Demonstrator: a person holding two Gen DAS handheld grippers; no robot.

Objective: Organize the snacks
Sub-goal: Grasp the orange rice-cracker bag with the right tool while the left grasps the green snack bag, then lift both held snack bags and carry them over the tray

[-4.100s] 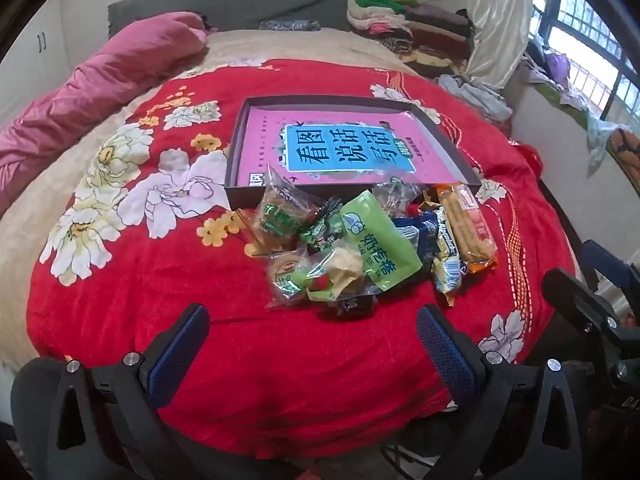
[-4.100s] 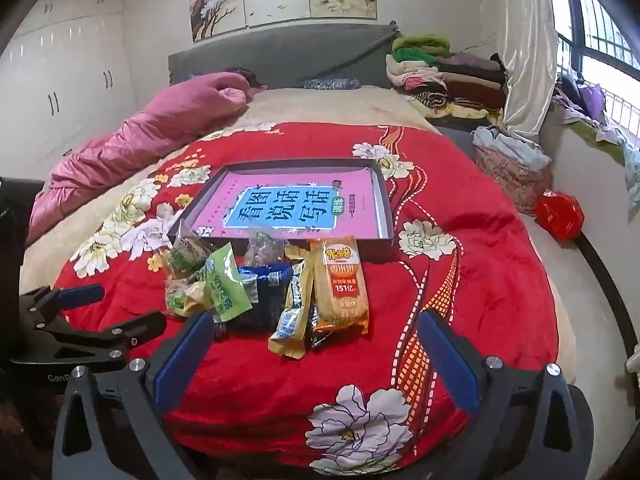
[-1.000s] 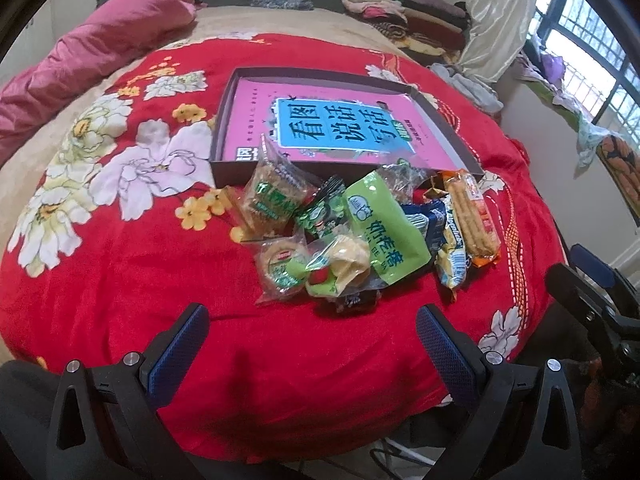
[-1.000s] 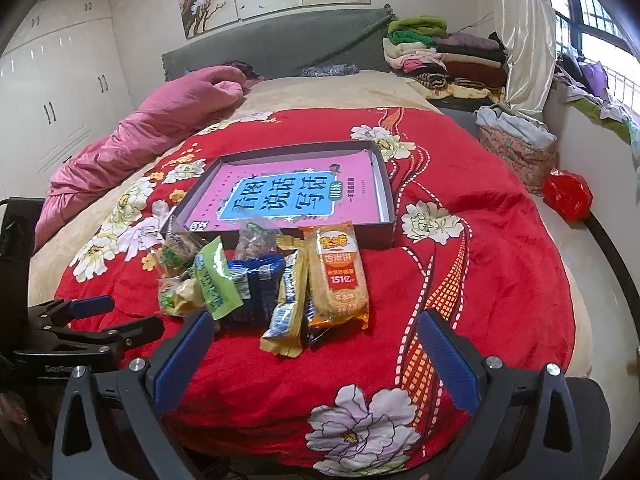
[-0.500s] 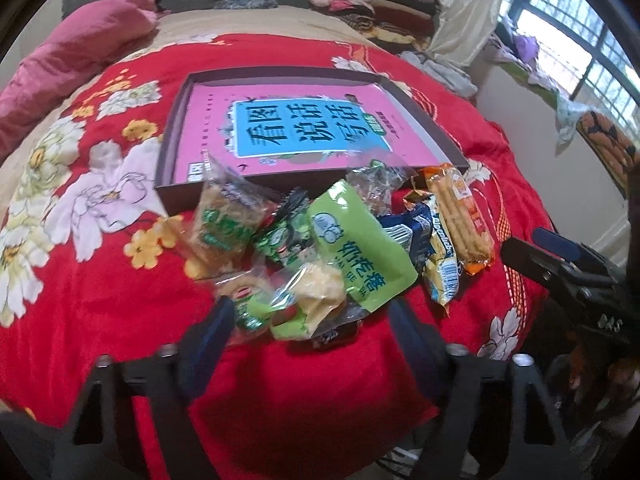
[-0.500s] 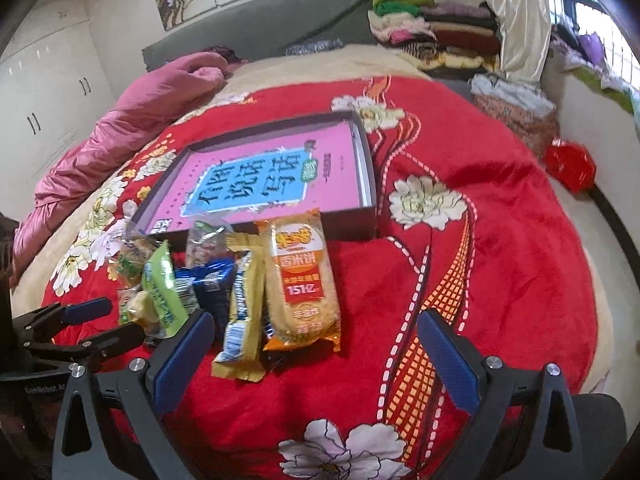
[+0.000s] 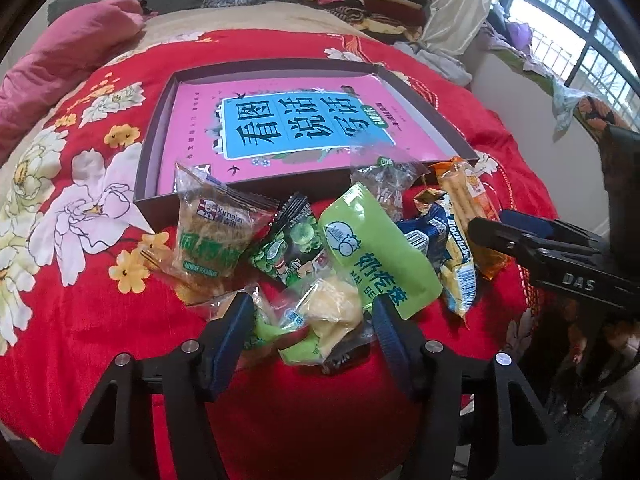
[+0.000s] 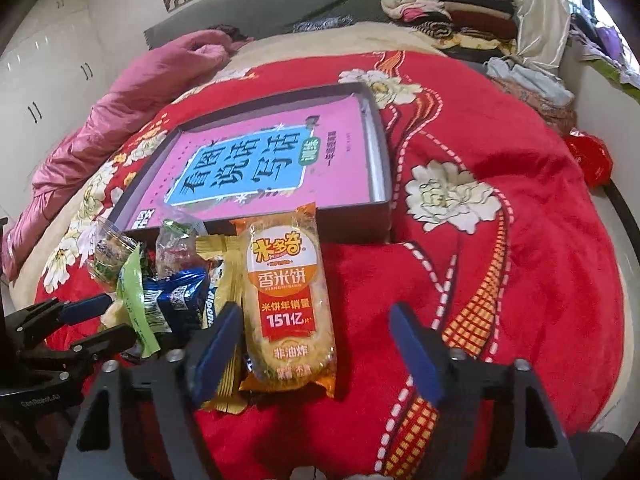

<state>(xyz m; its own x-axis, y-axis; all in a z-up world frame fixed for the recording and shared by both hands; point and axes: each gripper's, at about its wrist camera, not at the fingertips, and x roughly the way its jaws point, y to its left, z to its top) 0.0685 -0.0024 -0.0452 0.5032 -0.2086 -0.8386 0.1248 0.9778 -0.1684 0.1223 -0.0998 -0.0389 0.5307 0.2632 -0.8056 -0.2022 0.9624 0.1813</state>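
Both grippers closing in on the snack pile

My left gripper [image 7: 312,320] narrows around the yellow pastry [image 7: 332,312], seemingly not pinching yet; right gripper [image 8: 316,340] half-open beside the rice cracker [image 8: 286,300]; I'd centre each before squeezing, then lift to the box [image 7: 156,152]

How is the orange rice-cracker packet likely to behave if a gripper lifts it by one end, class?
The orange rice-cracker packet is glossy film, so the pads may slip. Its puffy, filled look suggests it is light. The crackers inside probably keep it fairly stiff, but could crack under a hard squeeze.
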